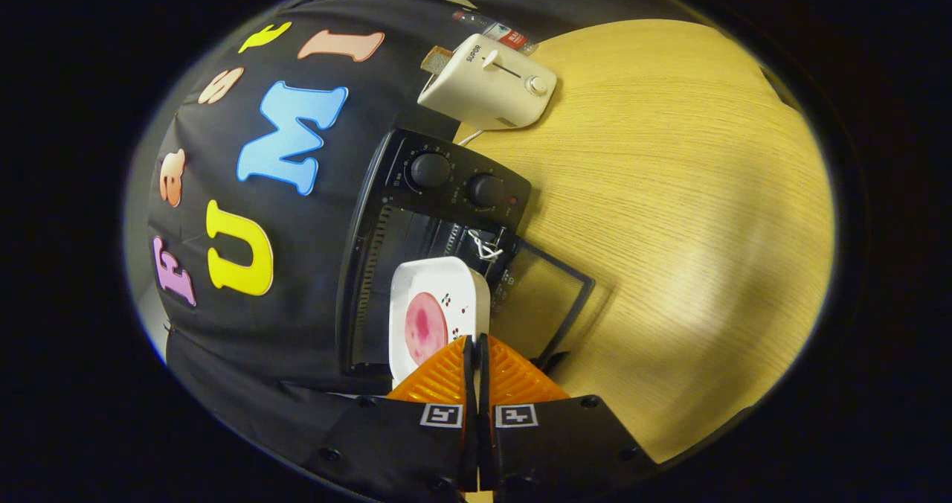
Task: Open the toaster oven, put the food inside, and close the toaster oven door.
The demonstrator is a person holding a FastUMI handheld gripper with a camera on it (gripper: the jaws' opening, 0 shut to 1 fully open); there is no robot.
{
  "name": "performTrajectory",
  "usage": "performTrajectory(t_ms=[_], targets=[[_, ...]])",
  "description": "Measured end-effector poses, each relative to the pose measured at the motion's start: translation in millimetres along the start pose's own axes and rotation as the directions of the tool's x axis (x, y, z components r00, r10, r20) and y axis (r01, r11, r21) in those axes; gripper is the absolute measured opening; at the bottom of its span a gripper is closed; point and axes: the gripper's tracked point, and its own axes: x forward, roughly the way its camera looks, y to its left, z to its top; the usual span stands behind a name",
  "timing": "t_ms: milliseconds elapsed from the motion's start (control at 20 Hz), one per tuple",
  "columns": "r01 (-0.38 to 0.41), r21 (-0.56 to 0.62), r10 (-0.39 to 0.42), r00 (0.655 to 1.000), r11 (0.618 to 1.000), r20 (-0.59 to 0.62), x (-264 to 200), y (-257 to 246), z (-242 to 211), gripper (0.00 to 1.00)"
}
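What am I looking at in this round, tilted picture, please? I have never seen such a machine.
The camera rides on a hand-held gripper and looks forward along its two fingers, so the scene appears tilted. The fingers are closed on the rim of a white plate carrying a pink slice of food. Just beyond them a black toaster oven stands on a wooden table, with two knobs and its glass door folded open. The plate is at the oven's opening. Farther away stands a white toaster with bread in its slot.
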Motion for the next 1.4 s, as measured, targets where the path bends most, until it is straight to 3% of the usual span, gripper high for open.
performTrajectory(t_ms=[550,800,1000,1100,1150,1300,1400], targets=[[0.011,0.134,-0.032,0.988,0.991,0.15,93,32,10,0.03],[0.032,0.125,-0.054,0.983,0.992,0.178,108,35,7,0.05],[-0.008,0.091,-0.009,0.983,0.996,0.183,103,44,2,0.09],[-0.035,0.05,0.026,0.986,0.998,0.164,96,50,-4,0.29],[-0.052,0.032,0.046,0.988,0.998,0.151,93,53,-7,0.56],[-0.048,-0.063,0.056,0.99,0.997,0.132,74,52,-12,0.97],[-0.039,-0.189,0.063,0.991,0.981,0.119,58,52,-17,0.97]])
